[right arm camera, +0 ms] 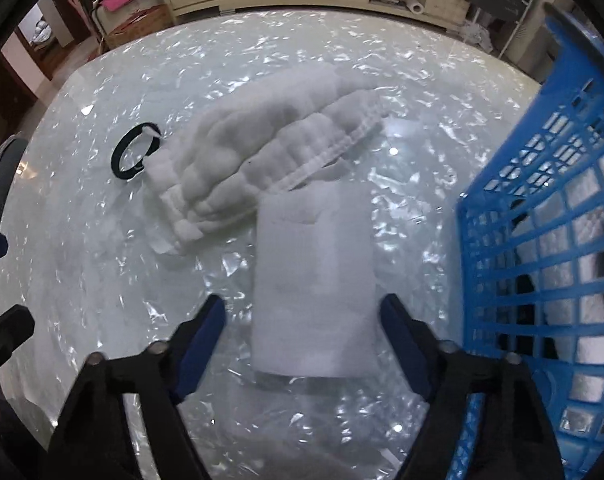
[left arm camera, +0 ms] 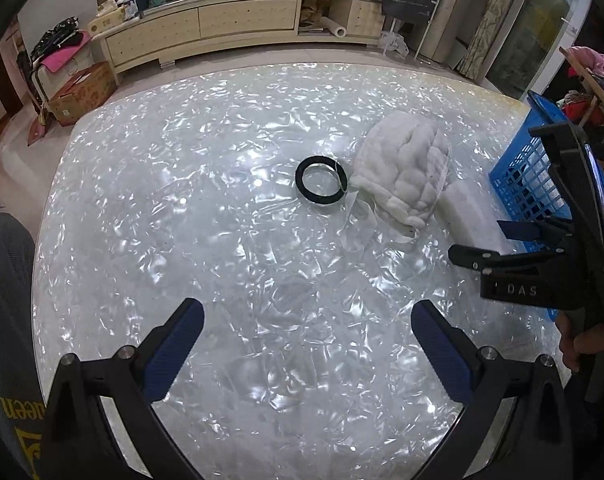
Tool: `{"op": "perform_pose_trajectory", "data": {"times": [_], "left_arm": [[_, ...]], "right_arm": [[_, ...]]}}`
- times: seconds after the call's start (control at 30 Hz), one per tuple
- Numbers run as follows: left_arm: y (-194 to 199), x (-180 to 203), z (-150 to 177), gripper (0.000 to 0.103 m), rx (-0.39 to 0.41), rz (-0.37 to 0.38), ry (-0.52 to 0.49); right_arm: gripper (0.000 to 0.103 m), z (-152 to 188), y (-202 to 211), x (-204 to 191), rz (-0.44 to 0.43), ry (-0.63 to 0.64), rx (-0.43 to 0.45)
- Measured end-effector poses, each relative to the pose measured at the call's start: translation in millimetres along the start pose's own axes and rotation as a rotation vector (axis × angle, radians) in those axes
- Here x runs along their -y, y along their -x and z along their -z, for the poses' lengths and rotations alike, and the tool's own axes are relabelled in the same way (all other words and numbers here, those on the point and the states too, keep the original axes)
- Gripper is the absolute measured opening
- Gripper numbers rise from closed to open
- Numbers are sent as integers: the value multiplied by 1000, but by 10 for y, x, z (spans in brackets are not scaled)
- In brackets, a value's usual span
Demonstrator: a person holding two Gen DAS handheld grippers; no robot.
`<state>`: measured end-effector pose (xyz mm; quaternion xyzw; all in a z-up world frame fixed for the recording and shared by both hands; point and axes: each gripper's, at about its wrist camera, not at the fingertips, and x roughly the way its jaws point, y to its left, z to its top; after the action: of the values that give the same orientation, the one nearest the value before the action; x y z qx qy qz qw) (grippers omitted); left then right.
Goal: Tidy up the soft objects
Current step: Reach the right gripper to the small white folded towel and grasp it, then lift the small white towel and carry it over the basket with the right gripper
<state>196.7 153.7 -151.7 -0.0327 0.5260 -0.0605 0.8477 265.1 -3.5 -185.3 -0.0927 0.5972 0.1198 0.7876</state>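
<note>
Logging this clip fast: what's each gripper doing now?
Left gripper: open, holding nothing.
Right gripper: open, straddling the white foam pad, not gripping.

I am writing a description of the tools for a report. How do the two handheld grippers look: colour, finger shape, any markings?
Both grippers are matte black plastic. The left gripper and right gripper each have two angled arms with silver screws, ending in flat dark-blue textured pads. The left view shows the right gripper's body with pale letters "DAS". No cables are visible.
</note>
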Motion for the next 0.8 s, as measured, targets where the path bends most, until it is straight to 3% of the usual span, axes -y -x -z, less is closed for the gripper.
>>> {"op": "perform_pose_trajectory", "data": {"times": [0.07,0.23,0.57,0.8], "left_arm": [[22,-9,2,103,3,4,4],[169,31,34,103,25,17,1],[533,325,16,103,65,1,-74],[740,587,-37,103,83,23,-114]], "right_arm": [[55,16,26,31,-3,-1,2],[49,122,84,64,-19,14,-5],[48,597,871,-21,-130,64,73],[49,708,1400,194,-173,79,129]]}}
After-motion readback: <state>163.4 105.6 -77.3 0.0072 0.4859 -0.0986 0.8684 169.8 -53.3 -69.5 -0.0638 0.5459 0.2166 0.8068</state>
